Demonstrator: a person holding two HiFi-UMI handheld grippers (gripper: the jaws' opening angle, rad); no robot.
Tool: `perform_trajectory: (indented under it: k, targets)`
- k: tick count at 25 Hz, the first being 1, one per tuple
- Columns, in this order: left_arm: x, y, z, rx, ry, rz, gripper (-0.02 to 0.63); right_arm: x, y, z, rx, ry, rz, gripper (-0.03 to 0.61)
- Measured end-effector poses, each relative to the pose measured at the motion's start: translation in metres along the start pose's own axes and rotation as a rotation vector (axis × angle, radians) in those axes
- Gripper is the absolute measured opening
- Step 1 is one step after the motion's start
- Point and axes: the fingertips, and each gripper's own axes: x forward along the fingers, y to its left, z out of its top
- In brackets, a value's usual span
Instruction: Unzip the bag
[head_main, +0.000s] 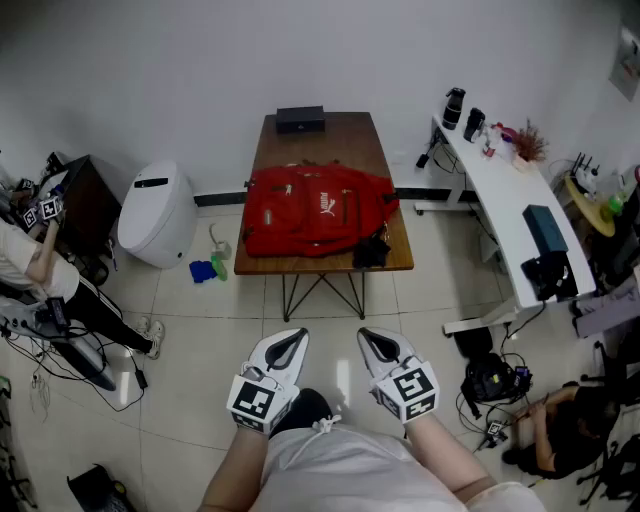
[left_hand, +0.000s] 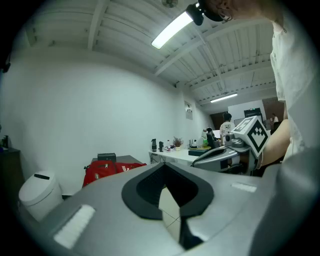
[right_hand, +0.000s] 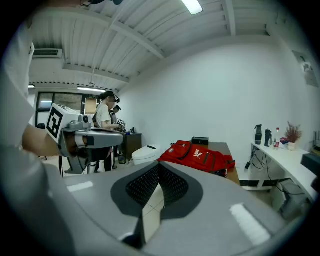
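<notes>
A red backpack lies flat on a brown wooden table, a good step ahead of me. It also shows far off in the left gripper view and the right gripper view. Both grippers hang close to my body, above the tiled floor and well short of the table. My left gripper is shut with nothing in it. Just as empty, my right gripper is shut. Both point toward the table, side by side.
A black box sits at the table's far end, and a small black item lies by the bag's near right corner. A white round bin stands left of the table, a long white desk to the right. People sit at both sides.
</notes>
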Motion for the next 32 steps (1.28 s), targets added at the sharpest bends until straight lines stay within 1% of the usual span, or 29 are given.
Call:
perform_trajectory:
  k: [4, 7, 10, 15, 19, 21, 24, 27, 32]
  targets:
    - [0.013, 0.012, 0.003, -0.009, -0.003, -0.006, 0.006, 0.014, -0.01, 0.004, 0.013, -0.005, -0.001, 0.006]
    - [0.029, 0.03, 0.004, -0.02, -0.003, -0.006, 0.006, 0.029, -0.025, 0.003, 0.025, 0.002, -0.017, 0.006]
    - [0.053, 0.05, -0.002, -0.033, 0.005, -0.025, 0.006, 0.05, -0.043, 0.002, 0.039, 0.022, -0.026, 0.006]
    - [0.12, 0.092, 0.004, -0.05, 0.014, -0.072, 0.006, 0.093, -0.093, 0.011, 0.07, 0.049, -0.059, 0.006]
    - [0.182, 0.138, 0.006, -0.064, 0.031, -0.109, 0.006, 0.141, -0.137, 0.027, 0.077, 0.072, -0.077, 0.006]
    - [0.212, 0.163, 0.006, -0.065, 0.056, -0.121, 0.006, 0.167, -0.16, 0.035, 0.082, 0.085, -0.084, 0.006]
    - [0.259, 0.204, 0.002, -0.064, 0.111, -0.108, 0.006, 0.208, -0.201, 0.045, 0.098, 0.104, -0.097, 0.006]
    - [0.304, 0.239, -0.004, -0.09, 0.148, -0.119, 0.006, 0.249, -0.239, 0.051, 0.114, 0.127, -0.103, 0.006]
    - [0.366, 0.275, -0.03, -0.1, 0.232, -0.148, 0.006, 0.301, -0.29, 0.036, 0.136, 0.249, -0.119, 0.006]
